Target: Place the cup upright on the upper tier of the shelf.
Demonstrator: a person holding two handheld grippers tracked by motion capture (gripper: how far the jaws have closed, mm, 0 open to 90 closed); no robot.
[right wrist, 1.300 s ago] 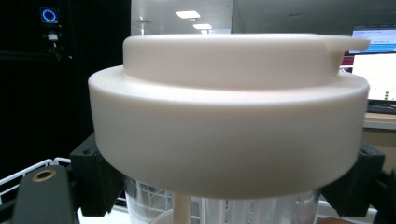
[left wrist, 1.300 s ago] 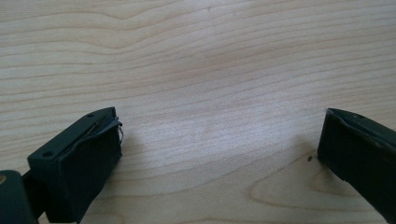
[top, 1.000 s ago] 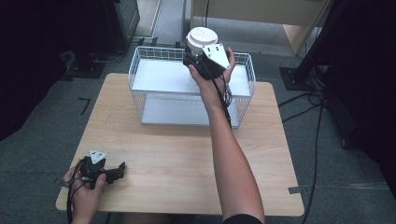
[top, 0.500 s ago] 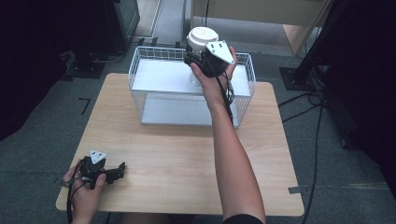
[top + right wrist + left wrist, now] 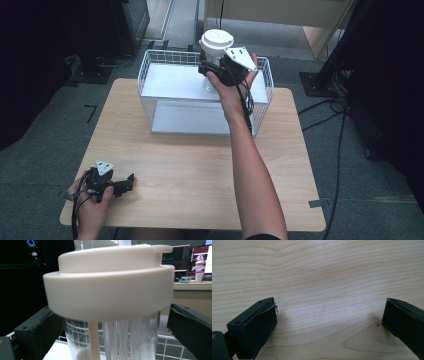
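We see a light wooden table [image 5: 200, 165] in the middle of the picture. A white wire basket [image 5: 150, 85] sits on it near the top edge.

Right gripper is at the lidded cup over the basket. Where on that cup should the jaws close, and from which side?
Grip the clear ribbed body just under the white lid, coming in level from the person's side, as the right gripper does. The cup stands upright above the wire basket; the lid overhangs the wall, so it would likely stop a downward slip. The straight sides suit flat jaws.
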